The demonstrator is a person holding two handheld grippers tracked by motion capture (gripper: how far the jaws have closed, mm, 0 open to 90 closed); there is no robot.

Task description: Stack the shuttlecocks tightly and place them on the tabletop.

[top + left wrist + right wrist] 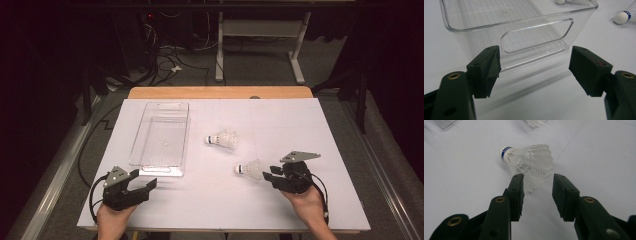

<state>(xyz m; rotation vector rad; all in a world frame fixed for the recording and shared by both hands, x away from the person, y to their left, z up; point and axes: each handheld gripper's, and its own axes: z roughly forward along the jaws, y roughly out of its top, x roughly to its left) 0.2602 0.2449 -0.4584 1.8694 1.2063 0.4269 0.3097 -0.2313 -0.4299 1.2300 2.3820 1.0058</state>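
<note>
Right gripper view puts the white plastic-skirted shuttlecock [527, 161] at twelve o'clock of the right gripper [538, 187], jaws apart around its skirt's edge, so clamping there could crush the vanes or flick it away; left gripper [534, 65] gapes empty.

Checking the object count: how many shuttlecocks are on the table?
2. One shuttlecock lies just ahead of the right claw, skirt toward it. The other shuttlecock lies farther back, right of the clear bin. None seems hidden.

White table [320, 200], clear bin [161, 167], two shuttlecocks [223, 140]
</note>
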